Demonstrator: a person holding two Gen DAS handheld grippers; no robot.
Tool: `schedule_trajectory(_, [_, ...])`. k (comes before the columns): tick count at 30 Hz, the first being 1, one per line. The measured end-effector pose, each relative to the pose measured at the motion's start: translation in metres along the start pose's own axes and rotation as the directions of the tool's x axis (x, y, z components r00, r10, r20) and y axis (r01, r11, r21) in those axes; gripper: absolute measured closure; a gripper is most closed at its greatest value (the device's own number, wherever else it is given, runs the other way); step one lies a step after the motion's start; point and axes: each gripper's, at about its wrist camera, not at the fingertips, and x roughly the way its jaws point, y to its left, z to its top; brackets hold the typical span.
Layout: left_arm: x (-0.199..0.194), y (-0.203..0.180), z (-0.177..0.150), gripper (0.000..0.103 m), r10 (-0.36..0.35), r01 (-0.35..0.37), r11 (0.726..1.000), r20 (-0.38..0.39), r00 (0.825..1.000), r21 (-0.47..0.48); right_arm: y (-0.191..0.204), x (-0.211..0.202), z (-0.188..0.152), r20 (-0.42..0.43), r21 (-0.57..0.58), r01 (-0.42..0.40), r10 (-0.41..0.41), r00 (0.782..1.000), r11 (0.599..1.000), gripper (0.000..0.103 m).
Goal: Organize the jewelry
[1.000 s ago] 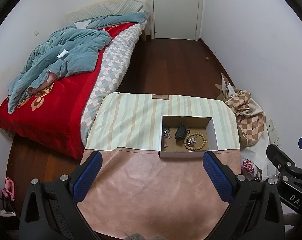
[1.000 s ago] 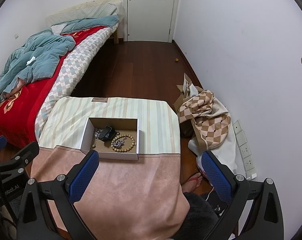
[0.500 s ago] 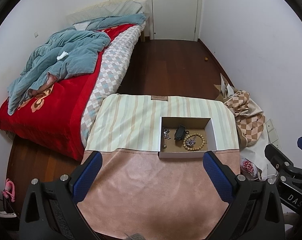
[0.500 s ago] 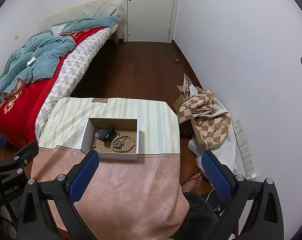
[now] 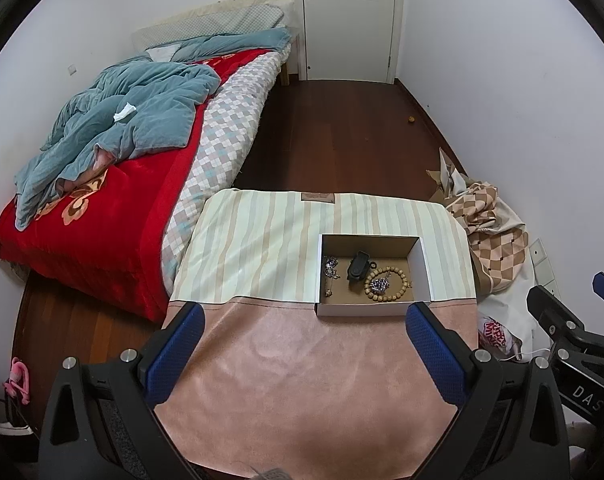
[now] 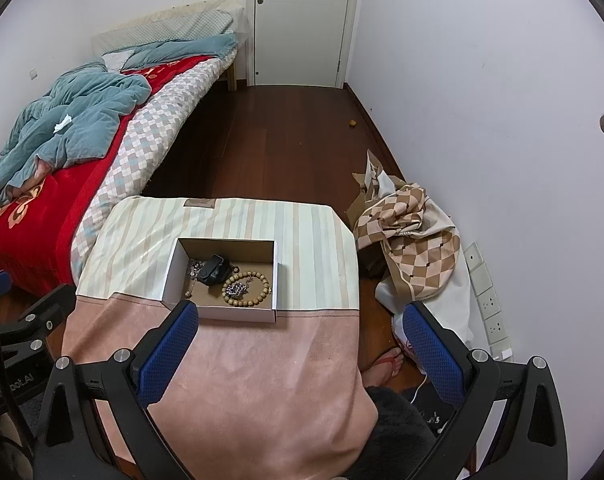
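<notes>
A white cardboard box (image 5: 425, 264) (image 6: 169, 270) with a brown inside stands on the cloth-covered table (image 5: 302, 364) (image 6: 237, 364). In it lie a wooden bead bracelet (image 5: 402, 274) (image 6: 261, 294), a silver chain piece inside the ring (image 5: 378, 285) (image 6: 236, 289), a black clip-like item (image 5: 358, 266) (image 6: 213, 269) and a small silver chain (image 5: 330, 267) (image 6: 193, 268). My left gripper (image 5: 302, 340) is open and empty, held above the table's near part. My right gripper (image 6: 299, 338) is open and empty, to the right of the box.
A bed (image 5: 109, 208) with a red cover and teal blanket stands to the left. A checked cloth pile (image 6: 414, 240) and bags lie on the floor at the right, by the wall sockets. A foot in a sandal (image 6: 384, 364) is by the table. A white door (image 5: 350, 20) is at the far end.
The left view has shifted slightly, so the box sits a little lower and more to the left. Both grippers stay open; nothing in the box moved.
</notes>
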Motion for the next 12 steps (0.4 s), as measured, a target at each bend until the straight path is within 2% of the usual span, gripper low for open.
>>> schedule_trajectory(12, [-0.0061, 0.0028, -0.0013, 0.0, -0.004, 0.004, 1.0, 0.012, 1.0, -0.009, 0.0002, -0.0009, 0.0003, 0.001, 0.0, -0.002, 0.002, 1.0, 1.0, 0.0])
